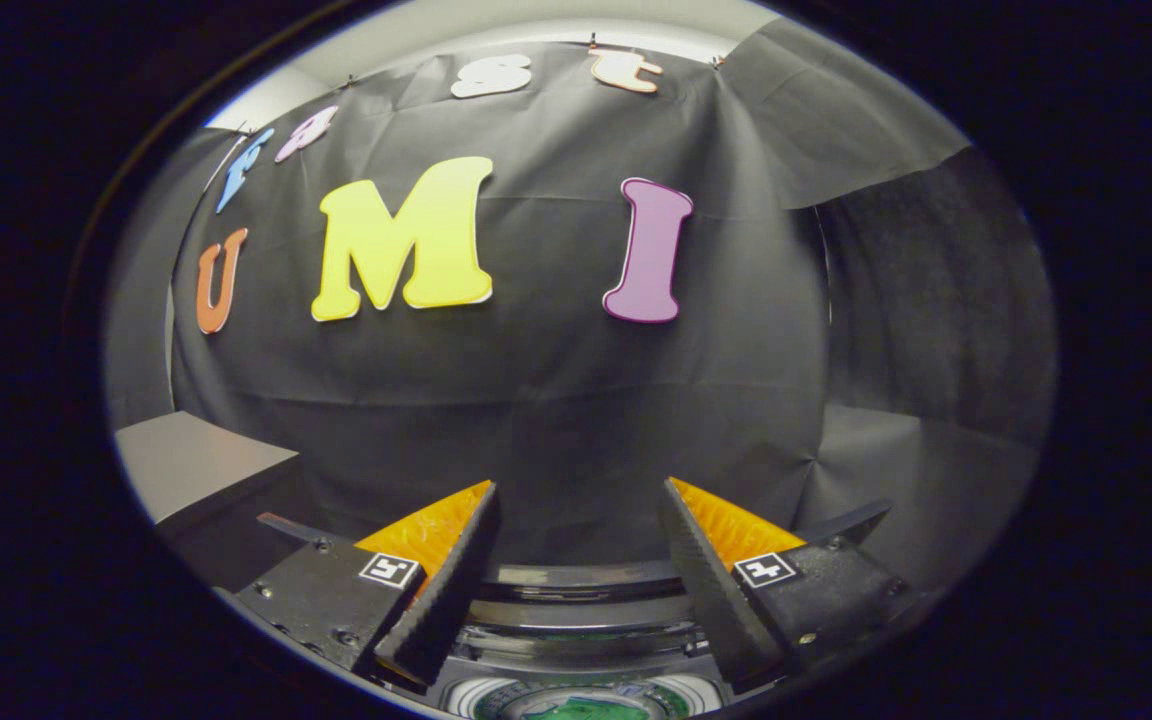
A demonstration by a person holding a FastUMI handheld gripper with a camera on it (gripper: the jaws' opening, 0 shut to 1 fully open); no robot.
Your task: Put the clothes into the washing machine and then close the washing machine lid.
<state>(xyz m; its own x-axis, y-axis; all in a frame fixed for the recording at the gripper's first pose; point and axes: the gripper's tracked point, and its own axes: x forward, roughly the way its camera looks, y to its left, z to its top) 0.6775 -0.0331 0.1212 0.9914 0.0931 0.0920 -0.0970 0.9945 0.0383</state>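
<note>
Booth backdrop and side surface
Black cloth wall [536, 400] hangs creased behind; grey tabletop [191, 460] at left, against it

My gripper [578, 500] stands open and holds nothing; its fingers [441, 590] have rough ribbed pads that look like matt rubber. Below and between them, the washing machine [576, 610] shows smooth, glossy rings of plastic or metal. The booth wall [556, 400] beyond is matt cloth with soft creases.

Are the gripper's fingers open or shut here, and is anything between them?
Open. The gripper has its fingers spread wide with nothing gripped; through the gap show the booth wall and, below, the washing machine's rim.
</note>
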